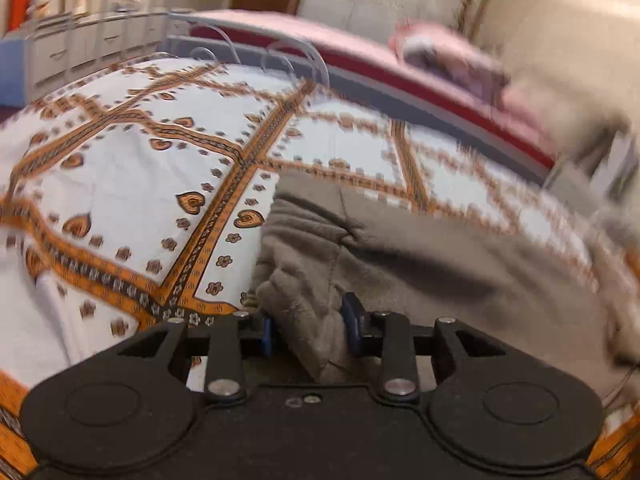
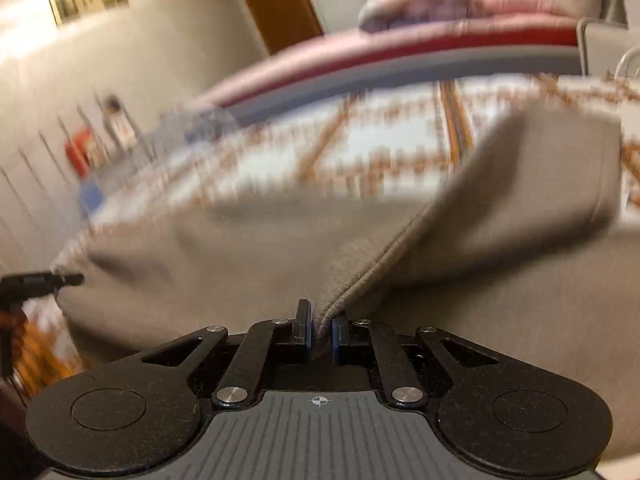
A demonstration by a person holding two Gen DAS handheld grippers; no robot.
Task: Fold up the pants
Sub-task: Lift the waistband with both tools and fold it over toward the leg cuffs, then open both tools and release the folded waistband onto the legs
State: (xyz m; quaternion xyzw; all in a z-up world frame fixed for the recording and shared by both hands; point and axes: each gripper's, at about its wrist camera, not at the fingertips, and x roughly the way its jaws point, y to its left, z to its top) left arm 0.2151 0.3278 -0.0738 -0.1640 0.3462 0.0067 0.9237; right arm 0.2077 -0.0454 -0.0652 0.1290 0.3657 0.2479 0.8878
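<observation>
Grey-brown pants lie on a bed with a white and orange patterned sheet. My left gripper is shut on a bunched part of the pants at their left end. In the right wrist view my right gripper is shut on a hemmed edge of the pants and holds it lifted, so the cloth hangs in a fold above the sheet. The left gripper's tip shows at the left edge of that view. Both views are blurred.
A second bed with a pink and red cover and a pillow stands behind. Drawers stand at the far left. A wooden door and a beige wall lie beyond.
</observation>
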